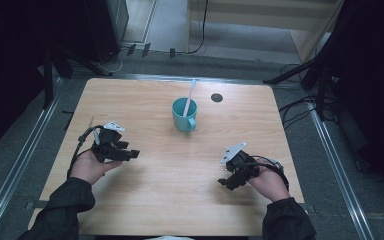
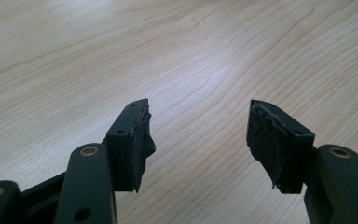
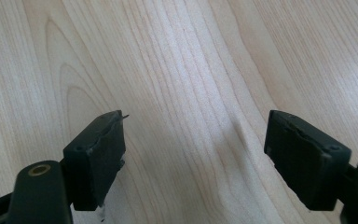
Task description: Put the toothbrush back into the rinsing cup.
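Toothbrush (image 1: 189, 98) in teal mug (image 1: 184, 114), well beyond both empty, parted jaws

Two dark-sleeved forearms enter from the bottom of the high view. The left hand (image 1: 87, 167), lower left, holds the left gripper (image 1: 132, 154) with jaws spread apart. The right hand (image 1: 268, 181), lower right, holds the right gripper (image 1: 223, 182), jaws likewise parted.
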Action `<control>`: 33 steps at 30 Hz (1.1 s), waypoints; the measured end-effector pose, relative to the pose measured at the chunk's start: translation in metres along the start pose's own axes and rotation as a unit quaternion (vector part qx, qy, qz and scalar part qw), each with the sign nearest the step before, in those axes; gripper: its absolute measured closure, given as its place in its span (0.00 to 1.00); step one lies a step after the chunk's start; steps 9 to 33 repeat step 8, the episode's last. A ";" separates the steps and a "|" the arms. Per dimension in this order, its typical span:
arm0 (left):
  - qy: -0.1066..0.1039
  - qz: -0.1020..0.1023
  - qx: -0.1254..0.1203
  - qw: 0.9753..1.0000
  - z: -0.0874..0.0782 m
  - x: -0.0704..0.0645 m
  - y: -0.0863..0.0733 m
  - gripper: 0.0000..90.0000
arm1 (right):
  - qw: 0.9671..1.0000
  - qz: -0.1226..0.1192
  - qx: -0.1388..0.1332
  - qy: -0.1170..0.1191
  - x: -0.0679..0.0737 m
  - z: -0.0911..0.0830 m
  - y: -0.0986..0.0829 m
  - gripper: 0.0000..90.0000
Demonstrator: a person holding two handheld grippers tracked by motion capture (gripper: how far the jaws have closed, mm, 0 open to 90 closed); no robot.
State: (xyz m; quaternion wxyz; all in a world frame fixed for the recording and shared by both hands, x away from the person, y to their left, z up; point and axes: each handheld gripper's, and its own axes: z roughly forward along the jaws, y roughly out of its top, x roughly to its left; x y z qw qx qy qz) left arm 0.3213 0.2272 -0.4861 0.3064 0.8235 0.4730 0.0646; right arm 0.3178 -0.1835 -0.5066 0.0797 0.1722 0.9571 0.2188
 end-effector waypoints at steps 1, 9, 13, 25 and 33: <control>0.002 -0.002 0.003 1.000 0.001 0.001 -0.001 0.44 | 1.000 -0.001 0.000 0.000 0.000 0.000 0.000 0.23; 0.003 -0.018 0.035 0.999 0.016 0.002 -0.001 0.41 | 1.000 0.002 0.002 0.003 -0.001 0.000 -0.001 0.23; 0.003 -0.018 0.035 0.999 0.016 0.002 -0.001 0.41 | 1.000 0.002 0.002 0.003 -0.001 0.000 -0.001 0.23; 0.003 -0.018 0.035 0.999 0.016 0.002 -0.001 0.41 | 1.000 0.002 0.002 0.003 -0.001 0.000 -0.001 0.23; 0.003 -0.018 0.035 0.999 0.016 0.002 -0.001 0.41 | 1.000 0.002 0.002 0.003 -0.001 0.000 -0.001 0.23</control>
